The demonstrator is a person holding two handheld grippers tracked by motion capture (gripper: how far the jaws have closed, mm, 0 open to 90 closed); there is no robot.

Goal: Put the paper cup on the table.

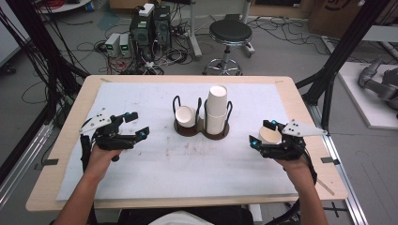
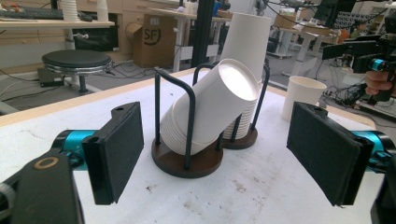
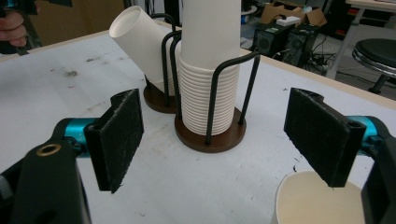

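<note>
Two dark wire cup holders stand side by side mid-table. The left holder [image 1: 179, 125] carries a tilted stack of white paper cups [image 1: 186, 116] [image 2: 210, 112] [image 3: 140, 35]. An upright stack [image 1: 217, 110] [image 2: 250, 42] [image 3: 208, 79] fills the right holder [image 3: 210, 137]. A single white cup [image 1: 270, 136] [image 2: 303, 95] [image 3: 317, 200] stands open side up on the mat. My right gripper [image 1: 260, 132] [image 3: 224, 140] is open over it, one jaw above its rim, not squeezing it. My left gripper [image 1: 139, 123] [image 2: 219, 149] is open and holds nothing, left of the holders.
A white mat [image 1: 155, 159] covers the wooden table [image 1: 61, 140]. Beyond the far edge are a black stool [image 1: 230, 33], computer cases [image 1: 150, 26] and floor cables. Black frame posts [image 1: 345, 47] rise at the right.
</note>
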